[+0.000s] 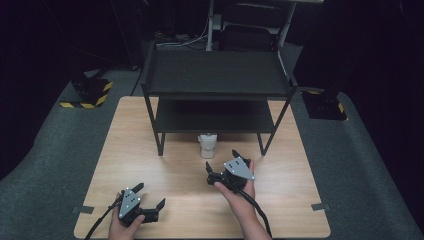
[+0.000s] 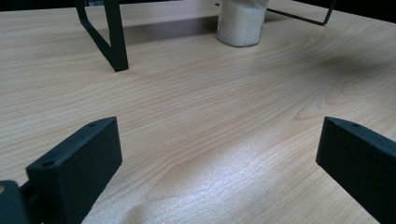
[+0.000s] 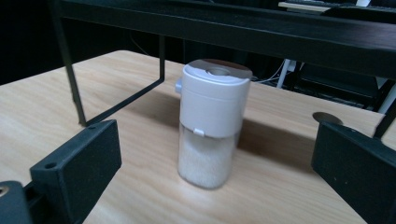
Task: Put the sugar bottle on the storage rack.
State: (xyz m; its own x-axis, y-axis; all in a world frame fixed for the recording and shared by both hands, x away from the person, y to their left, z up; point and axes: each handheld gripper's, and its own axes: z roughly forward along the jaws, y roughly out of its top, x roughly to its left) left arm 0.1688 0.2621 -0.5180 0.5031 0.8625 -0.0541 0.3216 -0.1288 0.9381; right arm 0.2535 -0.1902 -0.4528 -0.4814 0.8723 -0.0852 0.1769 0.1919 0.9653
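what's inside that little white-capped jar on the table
The jar holds white grains filling its clear lower part. The white cap hides how high they reach. The right gripper stands open before it.

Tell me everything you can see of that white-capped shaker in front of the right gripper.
The shaker is a small jar with a clear body holding white grains to about its lower half, and a tall white cap with a round recess on top and a small front tab. It stands upright on the wooden table, at the front edge of the black shelf rack. Nothing grips it; the right gripper is open, short of it.
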